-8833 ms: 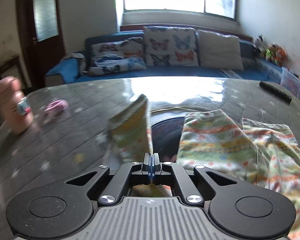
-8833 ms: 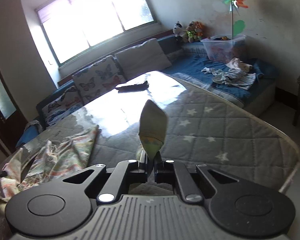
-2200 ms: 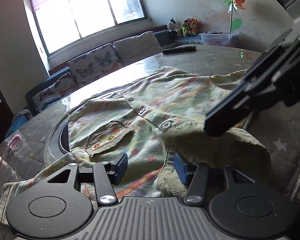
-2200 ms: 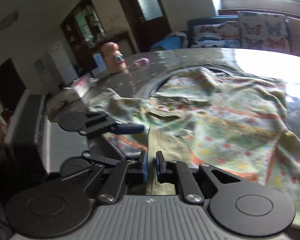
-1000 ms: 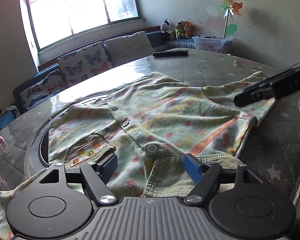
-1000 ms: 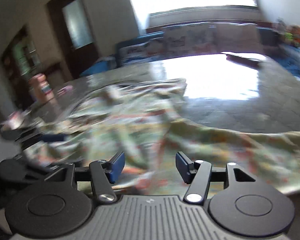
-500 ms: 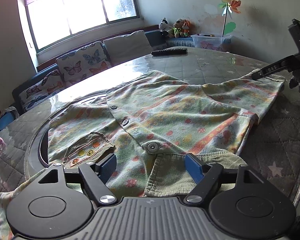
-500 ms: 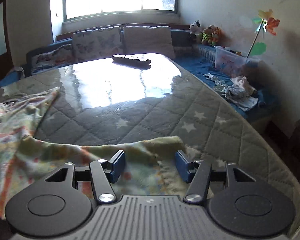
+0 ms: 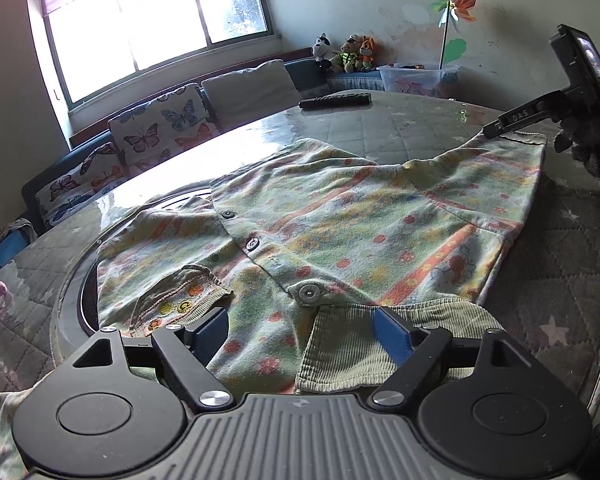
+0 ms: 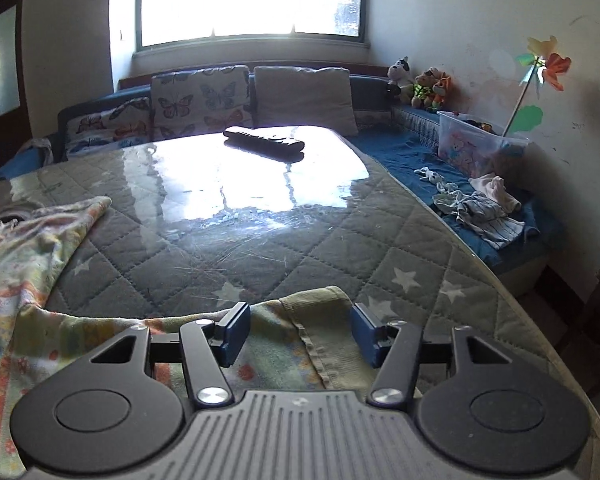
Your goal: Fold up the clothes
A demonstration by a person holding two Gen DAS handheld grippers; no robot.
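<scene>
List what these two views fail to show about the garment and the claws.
- Garment: near hem hidden under the left claw body, left wrist view.
- Its left part is cut off by the frame edge, right wrist view.
- Right claw: whether its pads touch the cloth can't be told.

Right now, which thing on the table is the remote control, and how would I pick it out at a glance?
Start at the big round table with the quilted star cover under glass. Look to its far side, toward the window and the butterfly cushions, where the glass glares white. The remote control lies there alone, a long flat black bar, the only dark hard thing on the table, far from the flowery garment.
</scene>
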